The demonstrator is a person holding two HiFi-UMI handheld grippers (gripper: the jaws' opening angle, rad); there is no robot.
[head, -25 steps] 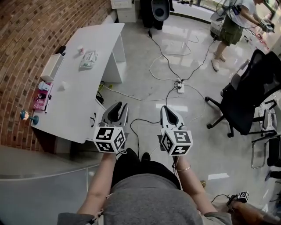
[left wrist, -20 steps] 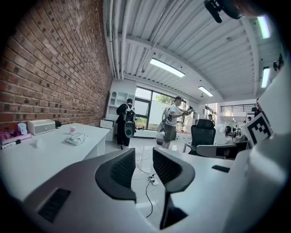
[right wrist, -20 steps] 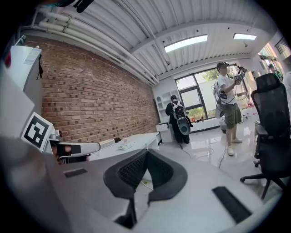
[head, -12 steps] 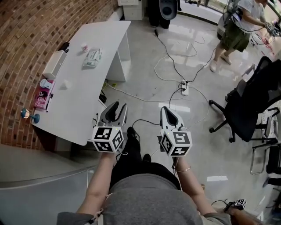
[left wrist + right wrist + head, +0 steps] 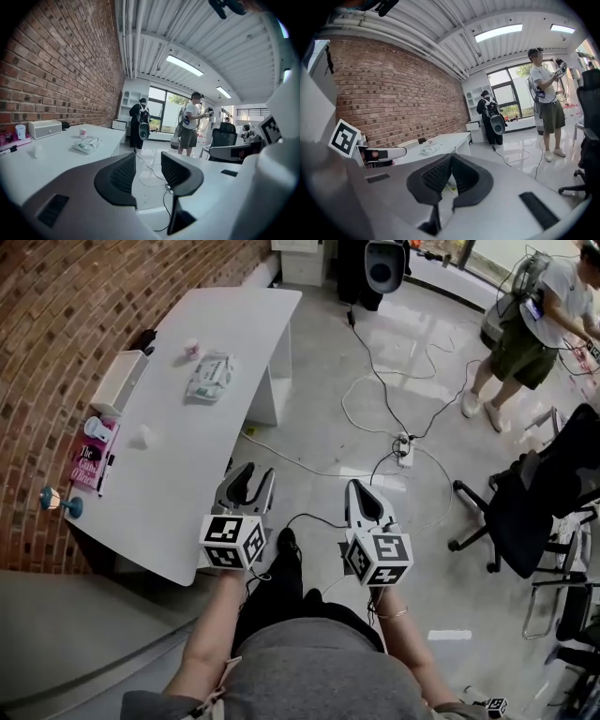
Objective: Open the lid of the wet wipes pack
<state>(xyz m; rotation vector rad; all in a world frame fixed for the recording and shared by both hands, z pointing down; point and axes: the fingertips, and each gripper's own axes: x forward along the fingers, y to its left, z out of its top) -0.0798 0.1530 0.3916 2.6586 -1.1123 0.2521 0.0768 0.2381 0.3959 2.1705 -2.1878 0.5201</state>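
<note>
The wet wipes pack (image 5: pixel 210 377) lies flat on the far part of the white table (image 5: pixel 187 484), lid down as far as I can tell; it also shows small in the left gripper view (image 5: pixel 87 145) and the right gripper view (image 5: pixel 429 150). Both grippers hang over the floor, well short of the pack. My left gripper (image 5: pixel 253 474) is beside the table's near right edge, its jaws (image 5: pixel 148 161) opening with nothing between them. My right gripper (image 5: pixel 360 487) is over the floor, its jaws (image 5: pixel 451 160) shut and empty.
On the table's left side are a white box (image 5: pixel 118 381), a pink book (image 5: pixel 87 454), a small cup (image 5: pixel 191 349) and a blue object (image 5: pixel 61 502). Cables and a power strip (image 5: pixel 404 443) cross the floor. A black office chair (image 5: pixel 534 502) and a person (image 5: pixel 534 324) are at right.
Both grippers have moved forward along the table's edge, and the pack sits nearer in view. The left gripper's jaws have spread wider; the right gripper's stay closed.
</note>
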